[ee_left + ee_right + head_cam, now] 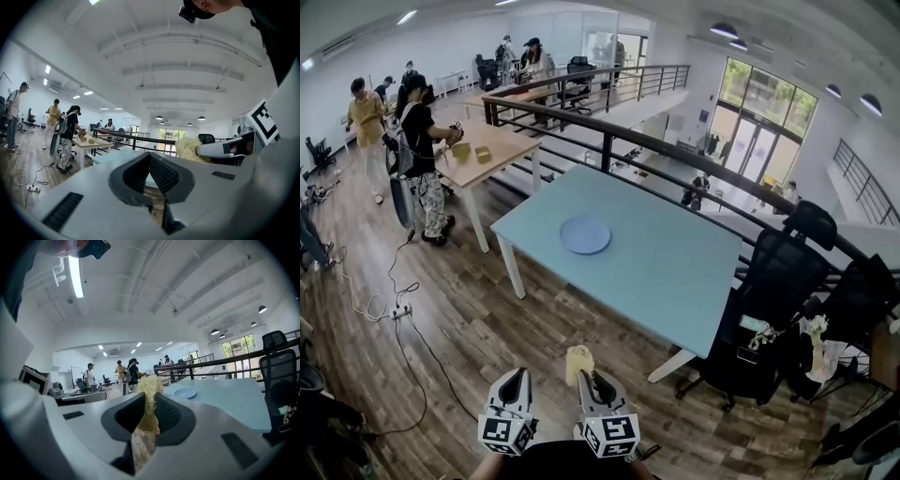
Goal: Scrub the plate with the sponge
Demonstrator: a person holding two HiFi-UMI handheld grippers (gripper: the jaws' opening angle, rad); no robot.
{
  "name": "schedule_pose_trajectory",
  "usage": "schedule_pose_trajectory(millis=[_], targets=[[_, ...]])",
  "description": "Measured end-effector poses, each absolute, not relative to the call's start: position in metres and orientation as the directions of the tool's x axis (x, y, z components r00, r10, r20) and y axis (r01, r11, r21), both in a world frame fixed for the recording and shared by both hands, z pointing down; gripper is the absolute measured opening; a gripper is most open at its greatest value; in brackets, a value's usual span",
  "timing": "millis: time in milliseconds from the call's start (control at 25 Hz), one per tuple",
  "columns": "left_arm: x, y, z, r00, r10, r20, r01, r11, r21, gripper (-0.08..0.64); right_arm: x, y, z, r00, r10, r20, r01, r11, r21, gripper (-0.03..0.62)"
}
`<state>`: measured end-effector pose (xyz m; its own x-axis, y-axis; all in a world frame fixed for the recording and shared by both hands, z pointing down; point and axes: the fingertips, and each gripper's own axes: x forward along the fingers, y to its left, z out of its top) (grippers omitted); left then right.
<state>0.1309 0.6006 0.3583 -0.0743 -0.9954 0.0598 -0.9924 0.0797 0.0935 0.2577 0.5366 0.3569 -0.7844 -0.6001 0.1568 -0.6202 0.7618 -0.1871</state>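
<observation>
The right gripper (589, 378) squeezes a fluffy yellow sponge (578, 359); the left gripper (514, 379) is closed, empty. The round blue plate (585, 234) lies far ahead.

Wood floor (469, 319) w/ blue table (675, 272)

Open-plan office mezzanine, blue table (666, 272), swivel chairs (778, 281), black railing (675, 150), wood floor (487, 319)

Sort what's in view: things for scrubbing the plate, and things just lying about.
For the job: sponge, clamped in the right gripper; blue plate; the light blue table under it.

Just about: wooden table, black office chair, power strip on the floor. The left gripper is shut and empty.
</observation>
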Motion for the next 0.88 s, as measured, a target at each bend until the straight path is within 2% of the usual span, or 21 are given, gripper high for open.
schedule_pose_trajectory(millis=[280,880], targets=[[0.128,0.554,0.362,-0.101,-0.992,0.072,-0.990,0.107,0.087,0.003,0.252,0.489,0.363,-0.803,-0.571,0.172,-0.596,0.780,-0.191,0.064],[0.127,0.485,0.366,-0.150,-0.986,0.070,-0.985,0.155,0.077,0.003,0.251,0.415,0.365,-0.837,-0.534,0.123,-0.547,0.807,-0.223,0.066]])
